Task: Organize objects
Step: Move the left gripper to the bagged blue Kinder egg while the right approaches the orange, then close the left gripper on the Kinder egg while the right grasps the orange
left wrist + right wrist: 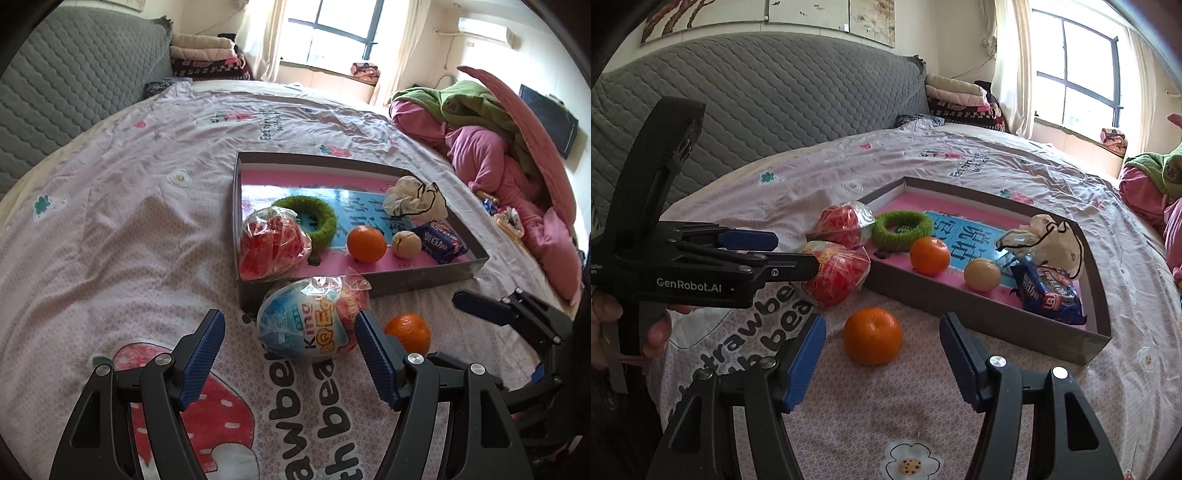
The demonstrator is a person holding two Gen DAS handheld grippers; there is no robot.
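Both grippers open, nothing held. Left gripper (290,341) sits w/ jaws either side of the wrapped egg (308,319) on the bedsheet (110,229), just outside the tray (369,286); pads not pressing it. Right gripper (882,349) hangs over the loose orange (872,336), also on the sheet by the tray's near wall. Tray holds a 2nd orange (366,244), green ring (306,218), red bag (273,247), snack pack (441,242).

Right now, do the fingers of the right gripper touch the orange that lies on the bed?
Apart. The right wrist view shows the orange lying on the bedsheet ahead of the right gripper, with sheet visible between it and both open fingers.
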